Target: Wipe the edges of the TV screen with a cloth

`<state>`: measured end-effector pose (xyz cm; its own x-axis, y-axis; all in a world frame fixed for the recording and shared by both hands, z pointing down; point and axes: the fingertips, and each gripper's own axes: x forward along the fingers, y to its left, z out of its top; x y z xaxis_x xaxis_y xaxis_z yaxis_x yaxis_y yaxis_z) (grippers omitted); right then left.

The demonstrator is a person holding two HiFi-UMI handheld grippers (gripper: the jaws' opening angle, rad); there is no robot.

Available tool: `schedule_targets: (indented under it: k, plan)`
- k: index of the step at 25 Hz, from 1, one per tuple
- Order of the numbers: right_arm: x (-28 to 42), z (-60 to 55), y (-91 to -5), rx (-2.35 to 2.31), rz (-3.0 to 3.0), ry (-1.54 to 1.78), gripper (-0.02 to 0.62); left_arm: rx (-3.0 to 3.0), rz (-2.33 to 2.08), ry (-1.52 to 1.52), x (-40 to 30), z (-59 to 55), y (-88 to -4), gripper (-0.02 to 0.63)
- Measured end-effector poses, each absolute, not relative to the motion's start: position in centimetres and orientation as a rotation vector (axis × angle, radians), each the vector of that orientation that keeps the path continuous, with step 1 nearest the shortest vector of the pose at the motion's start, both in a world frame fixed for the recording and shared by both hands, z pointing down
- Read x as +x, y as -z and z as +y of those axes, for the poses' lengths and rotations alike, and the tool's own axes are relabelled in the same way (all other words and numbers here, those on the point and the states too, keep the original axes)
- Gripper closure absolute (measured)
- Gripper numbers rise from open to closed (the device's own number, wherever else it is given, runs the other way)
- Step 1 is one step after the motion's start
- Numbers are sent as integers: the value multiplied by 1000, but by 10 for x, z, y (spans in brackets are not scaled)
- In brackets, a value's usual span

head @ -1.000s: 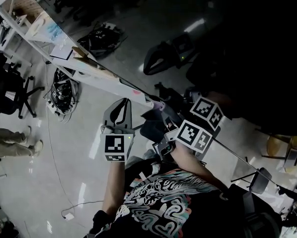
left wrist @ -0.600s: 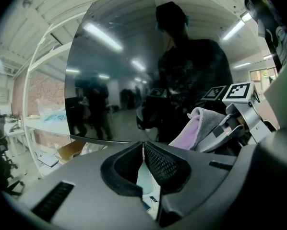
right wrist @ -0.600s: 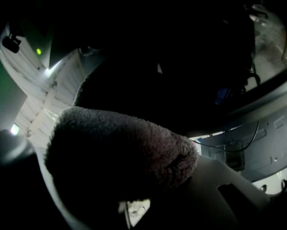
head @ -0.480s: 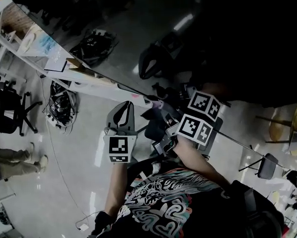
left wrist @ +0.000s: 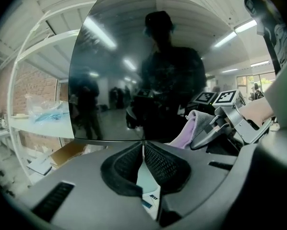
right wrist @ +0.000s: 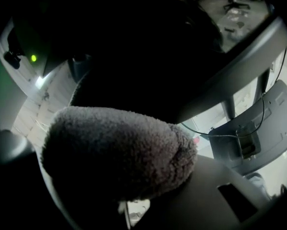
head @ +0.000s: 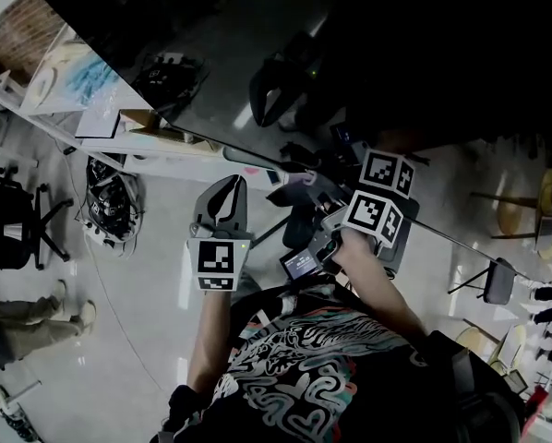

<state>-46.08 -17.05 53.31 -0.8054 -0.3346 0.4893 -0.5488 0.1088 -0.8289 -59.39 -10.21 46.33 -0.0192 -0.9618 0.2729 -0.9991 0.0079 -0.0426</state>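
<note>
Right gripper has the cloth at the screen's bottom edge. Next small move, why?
Probably slide the right gripper along the bottom edge of the TV screen, cloth pressed on it: its jaws clamp the cloth at that edge, while the left gripper is shut and empty.

Cloth [left wrist: 190, 127] seemingly against TV screen [left wrist: 115, 66] edge

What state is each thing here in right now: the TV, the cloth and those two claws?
TV screen: dark, no picture, mirroring the person and the room.
Cloth: bunched up, pinched in the right claw, by the screen's lower edge.
Right claw: shut on the cloth.
Left claw: tips together, holding nothing.
</note>
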Motion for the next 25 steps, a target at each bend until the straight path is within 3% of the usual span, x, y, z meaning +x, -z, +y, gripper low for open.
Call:
schedule_targets:
  k: [25]
  plan:
    - [-532,-169,-536,973,-2188,-1765,526,2015,-2161,-323,-676,-72,-461,580]
